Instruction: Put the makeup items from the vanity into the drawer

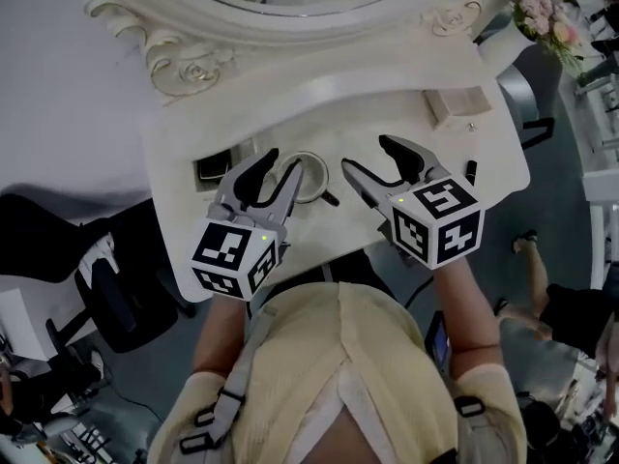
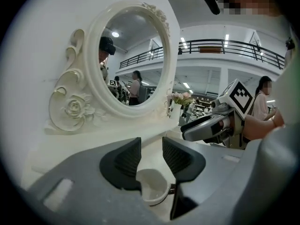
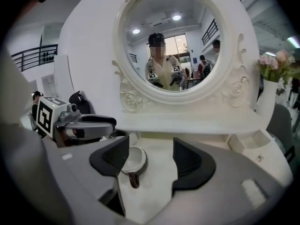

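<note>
On the vanity top (image 1: 372, 104), the small white bowl (image 1: 309, 180) lies just beside the left gripper (image 1: 279, 167), at its 3 o'clock. Its jaws stand half apart, empty. The right gripper (image 1: 368, 155), wide and empty, is farther.

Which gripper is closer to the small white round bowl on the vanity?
Left. The left gripper hangs right over the small white round bowl, jaws apart and empty; the right gripper, open, is off to its right.
</note>
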Action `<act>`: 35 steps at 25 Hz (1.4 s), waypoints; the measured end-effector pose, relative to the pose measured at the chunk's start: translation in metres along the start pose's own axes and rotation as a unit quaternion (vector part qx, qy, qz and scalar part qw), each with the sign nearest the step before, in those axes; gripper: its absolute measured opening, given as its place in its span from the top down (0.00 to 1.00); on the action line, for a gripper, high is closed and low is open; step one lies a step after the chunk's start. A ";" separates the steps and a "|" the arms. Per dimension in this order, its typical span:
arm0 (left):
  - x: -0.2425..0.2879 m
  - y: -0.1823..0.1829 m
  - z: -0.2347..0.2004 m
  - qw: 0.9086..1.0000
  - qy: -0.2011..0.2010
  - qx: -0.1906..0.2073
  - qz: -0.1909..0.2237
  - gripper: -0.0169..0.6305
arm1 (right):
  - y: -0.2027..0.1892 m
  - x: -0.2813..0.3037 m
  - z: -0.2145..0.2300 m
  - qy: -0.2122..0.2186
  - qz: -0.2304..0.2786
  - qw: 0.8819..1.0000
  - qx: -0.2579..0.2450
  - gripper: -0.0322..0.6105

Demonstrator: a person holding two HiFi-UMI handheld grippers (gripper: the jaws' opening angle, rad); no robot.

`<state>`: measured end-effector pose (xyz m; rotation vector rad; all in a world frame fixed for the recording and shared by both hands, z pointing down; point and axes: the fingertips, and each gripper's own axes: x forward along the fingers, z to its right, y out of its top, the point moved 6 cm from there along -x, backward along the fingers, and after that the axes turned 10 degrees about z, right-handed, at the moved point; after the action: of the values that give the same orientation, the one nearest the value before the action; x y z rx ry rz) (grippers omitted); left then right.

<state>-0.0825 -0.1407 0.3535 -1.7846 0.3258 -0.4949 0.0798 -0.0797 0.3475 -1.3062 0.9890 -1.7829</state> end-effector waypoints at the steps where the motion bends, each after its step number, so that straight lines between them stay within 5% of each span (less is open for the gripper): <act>1: 0.006 -0.001 0.008 1.000 -0.007 0.001 -0.003 0.75 | -0.004 -0.008 0.010 -0.011 0.001 1.000 0.005 0.49; 21: 0.111 -0.030 0.129 0.990 -0.131 0.000 -0.043 0.76 | -0.059 -0.119 0.149 -0.182 0.009 0.982 0.053 0.51; 35: 0.159 -0.071 0.181 0.983 -0.172 -0.010 -0.070 0.76 | -0.132 -0.137 0.217 -0.266 -0.039 0.959 0.094 0.55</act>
<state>0.1417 -0.0431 0.4086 -1.8825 -0.0358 -0.2739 0.3096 0.0634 0.4487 -1.5961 0.4640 -1.4180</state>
